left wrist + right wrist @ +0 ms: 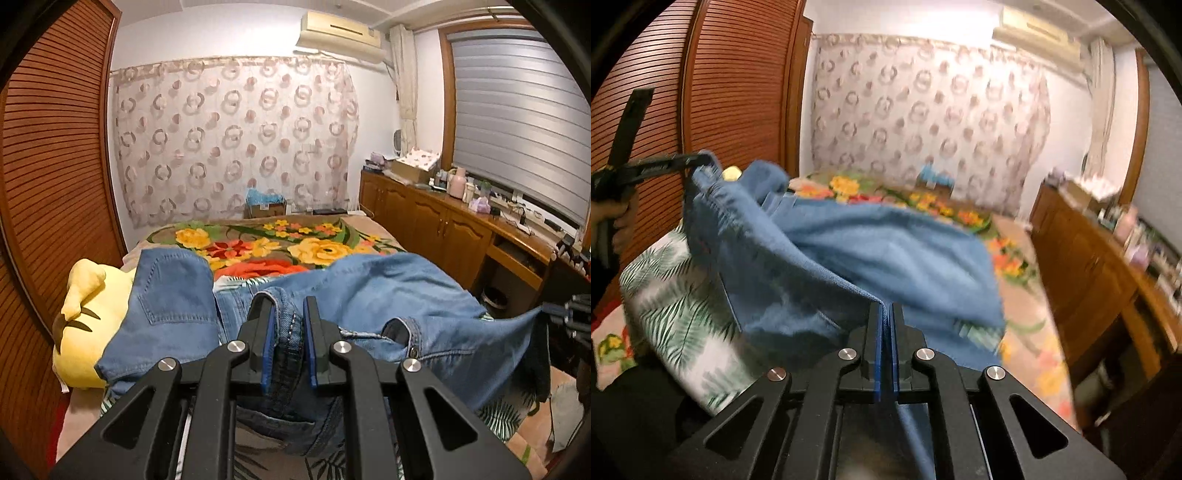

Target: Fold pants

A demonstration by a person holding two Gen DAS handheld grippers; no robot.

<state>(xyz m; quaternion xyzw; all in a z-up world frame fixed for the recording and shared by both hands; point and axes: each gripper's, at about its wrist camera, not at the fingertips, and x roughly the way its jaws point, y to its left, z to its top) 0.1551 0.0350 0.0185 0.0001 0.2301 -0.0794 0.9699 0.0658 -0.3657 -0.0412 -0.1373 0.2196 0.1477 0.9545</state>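
The bed point(373, 236), w/ a floral blanket point(266, 247) at the far end & a palm-leaf sheet point(676, 306) nearer, carries everything here; 1 bed, 1 blanket, 1 leaf sheet in view. Over it, 1 pair of blue denim jeans point(399, 295) hangs lifted betw. the two tools, sagging in the middle, part of it draped over a yellow plush toy point(88, 314) at the bed's left edge (1 toy). Judging by the sag & deep soft folds: denim is limp but fairly heavy for cloth, not slippery, not fragile; it'll droop wherever unsupported, so the thick stitched bits (waistband, seams, hems) look like the safest places to take hold, since single-layer cloth would prob. bunch & pull out. 2 grippers total. Left gripper point(289, 325): jaws narrowed around a thick stitched band of the jeans, fabric filling the gap betw. the blue pads, so it's holding denim. Right gripper point(885, 325): jaws nearly touching, pinching a thin folded edge of the jeans that runs up out of the pads. From the right wrist view the left tool grips the jeans' far corner near the louvered wardrobe door point(738, 92); that view is motion-blurred, so finer detail can't be told. From the left wrist view the right tool is at the far right edge w/ denim stretched to it. 1 back pocket point(173, 288) shows, stitching out. Fold looks not yet made; jeans aren't laid flat.
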